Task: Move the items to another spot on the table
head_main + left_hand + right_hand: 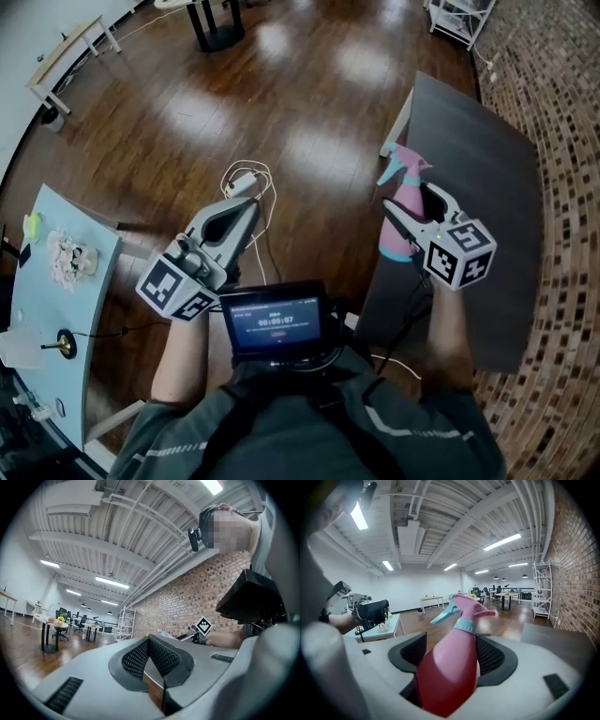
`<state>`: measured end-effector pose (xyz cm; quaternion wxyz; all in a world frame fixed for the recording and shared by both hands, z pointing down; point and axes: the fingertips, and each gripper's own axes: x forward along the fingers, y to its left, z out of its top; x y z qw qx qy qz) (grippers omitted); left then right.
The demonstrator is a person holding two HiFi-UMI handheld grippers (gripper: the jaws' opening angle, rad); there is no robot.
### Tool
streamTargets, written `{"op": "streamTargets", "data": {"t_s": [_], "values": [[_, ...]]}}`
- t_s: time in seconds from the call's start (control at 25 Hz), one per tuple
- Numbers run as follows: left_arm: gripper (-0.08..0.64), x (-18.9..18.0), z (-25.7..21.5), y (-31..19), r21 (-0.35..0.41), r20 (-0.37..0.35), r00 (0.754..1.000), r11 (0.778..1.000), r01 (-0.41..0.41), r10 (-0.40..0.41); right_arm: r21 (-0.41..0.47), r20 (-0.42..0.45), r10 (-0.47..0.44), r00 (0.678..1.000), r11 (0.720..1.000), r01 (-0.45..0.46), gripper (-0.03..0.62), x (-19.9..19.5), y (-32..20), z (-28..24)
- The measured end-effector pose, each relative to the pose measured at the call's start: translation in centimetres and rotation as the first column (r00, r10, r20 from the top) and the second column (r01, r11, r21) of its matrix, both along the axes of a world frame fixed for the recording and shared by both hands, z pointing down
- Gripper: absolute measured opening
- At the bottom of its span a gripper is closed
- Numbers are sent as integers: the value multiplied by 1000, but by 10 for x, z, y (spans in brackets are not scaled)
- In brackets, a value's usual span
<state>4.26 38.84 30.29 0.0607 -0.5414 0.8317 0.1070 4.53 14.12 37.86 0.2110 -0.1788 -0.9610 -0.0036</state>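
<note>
Pink plastic spray bottle (405,192), teal trigger and collar, is clamped at its rounded body by right gripper (452,654), held over matte dark table (487,187) edge. Left gripper (246,208) is closed tight, nothing held. Glossy plank floor (309,103) and brick wall (574,573) are seen.

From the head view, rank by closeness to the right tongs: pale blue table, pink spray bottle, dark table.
1. Pink spray bottle, clamped in the right tongs.
2. Dark table, close by, on the right.
3. Pale blue table, far left.
</note>
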Motion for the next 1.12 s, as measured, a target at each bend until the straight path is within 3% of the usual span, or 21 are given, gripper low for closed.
{"op": "streamTargets", "data": {"t_s": [0.16, 0.52, 0.76, 1.12], "values": [[-4, -26, 5, 45, -17, -4, 999, 998, 54, -54, -1, 21, -64, 998, 998, 64, 330, -45, 53, -9], [-3, -53, 2, 103, -11, 23, 988, 988, 151, -151, -11, 75, -146, 986, 989, 148, 330, -96, 122, -24], [-3, -69, 7, 104, 9, 13, 993, 993, 117, -117, -8, 98, -124, 987, 992, 125, 330, -112, 132, -35], [-3, -117, 5, 60, 36, 43, 999, 999, 29, -31, -10, 126, -40, 991, 999, 41, 328, -145, 89, -43]]}}
